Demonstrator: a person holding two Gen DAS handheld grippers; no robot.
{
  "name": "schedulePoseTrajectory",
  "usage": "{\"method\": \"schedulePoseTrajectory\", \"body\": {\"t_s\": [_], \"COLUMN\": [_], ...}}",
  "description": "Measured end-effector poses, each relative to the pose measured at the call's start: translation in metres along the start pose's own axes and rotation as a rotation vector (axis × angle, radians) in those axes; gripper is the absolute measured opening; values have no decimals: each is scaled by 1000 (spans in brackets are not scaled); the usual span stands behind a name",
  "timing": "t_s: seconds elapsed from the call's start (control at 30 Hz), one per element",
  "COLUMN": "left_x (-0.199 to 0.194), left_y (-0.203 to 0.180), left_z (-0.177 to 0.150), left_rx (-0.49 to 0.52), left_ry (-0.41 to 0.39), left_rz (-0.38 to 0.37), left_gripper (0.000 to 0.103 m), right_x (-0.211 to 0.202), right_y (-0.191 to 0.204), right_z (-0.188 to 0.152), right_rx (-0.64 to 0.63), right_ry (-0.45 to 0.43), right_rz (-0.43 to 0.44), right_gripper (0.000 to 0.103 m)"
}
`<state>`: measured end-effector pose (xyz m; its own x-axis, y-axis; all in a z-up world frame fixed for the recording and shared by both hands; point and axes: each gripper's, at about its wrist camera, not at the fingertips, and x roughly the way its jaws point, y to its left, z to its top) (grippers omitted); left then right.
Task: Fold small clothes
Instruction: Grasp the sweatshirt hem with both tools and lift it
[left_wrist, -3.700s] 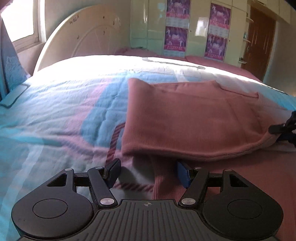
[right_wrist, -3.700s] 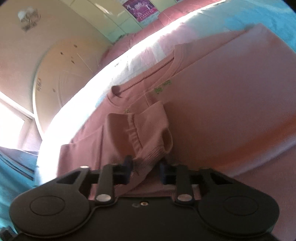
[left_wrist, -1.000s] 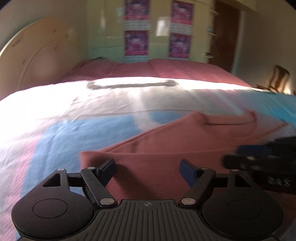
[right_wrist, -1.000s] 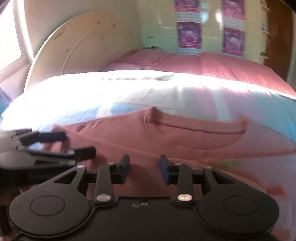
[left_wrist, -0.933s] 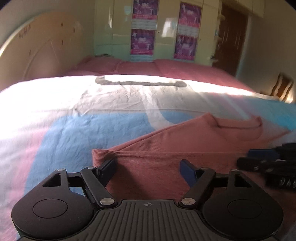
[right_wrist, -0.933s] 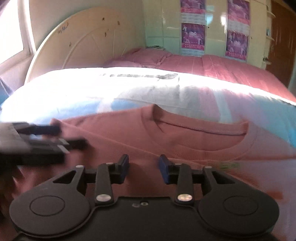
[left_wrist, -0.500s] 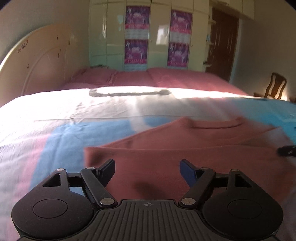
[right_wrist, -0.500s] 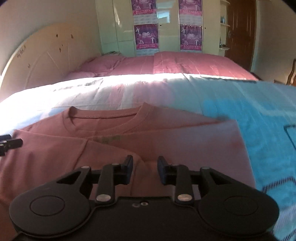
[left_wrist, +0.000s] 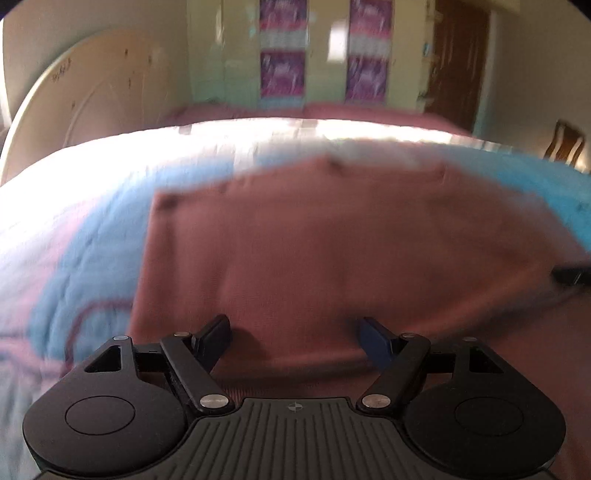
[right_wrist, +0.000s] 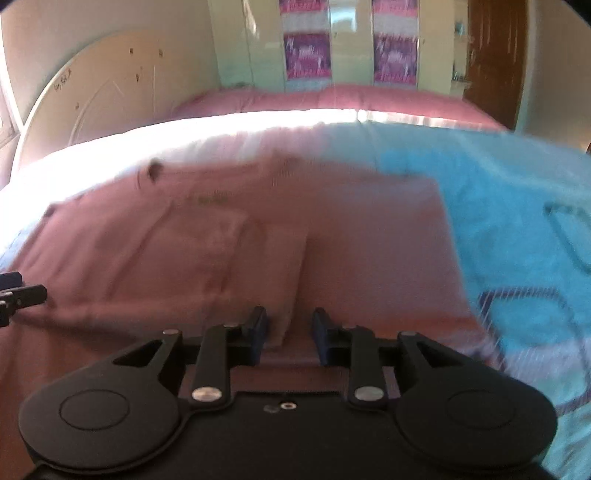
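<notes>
Bed (left_wrist: 92, 229): covered by a blue, pink and white patterned sheet; a pale rounded headboard (left_wrist: 85, 107) stands at its left, dark pink bedding lies at its far end.

Wardrobe (right_wrist: 351, 44): pale green doors behind the bed, bearing purple posters (right_wrist: 308, 55). A brown door (left_wrist: 458, 62) stands to its right, and a wooden chair (left_wrist: 565, 144) shows at the right edge of the left wrist view.

Sweater (left_wrist: 332, 251): dusty pink knit, lying flat on the sheet near the middle of the bed, neckline toward the far end. Both views are motion-blurred; a sleeve (right_wrist: 266, 266) appears folded inward across the body.

Left gripper (left_wrist: 297, 332): jaws spread wide, nothing between them, low over the sweater's near edge at its left side.

Right gripper (right_wrist: 289, 328): jaws parted by a narrower gap; the end of the folded sleeve lies just ahead of the left finger, and contact cannot be judged. No cloth is pinched.
</notes>
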<state>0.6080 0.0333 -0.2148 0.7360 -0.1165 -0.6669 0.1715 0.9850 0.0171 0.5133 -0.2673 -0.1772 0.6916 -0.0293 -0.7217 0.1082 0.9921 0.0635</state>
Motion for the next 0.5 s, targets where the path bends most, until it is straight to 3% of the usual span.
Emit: {"method": "schedulePoseTrajectory", "body": {"t_s": [0.23, 0.5], "left_x": [-3, -6], "left_y": [-6, -14], "left_z": [-4, 1], "left_rx": [-31, -31], "left_ry": [2, 48], "left_rz": [75, 120], "left_gripper": [84, 86], "right_x": [0, -5], "right_y": [-7, -10], "right_z": [0, -4], "right_rx": [-75, -113], "right_ry": [12, 28], "right_rz": [49, 73], "right_gripper": [25, 29]}}
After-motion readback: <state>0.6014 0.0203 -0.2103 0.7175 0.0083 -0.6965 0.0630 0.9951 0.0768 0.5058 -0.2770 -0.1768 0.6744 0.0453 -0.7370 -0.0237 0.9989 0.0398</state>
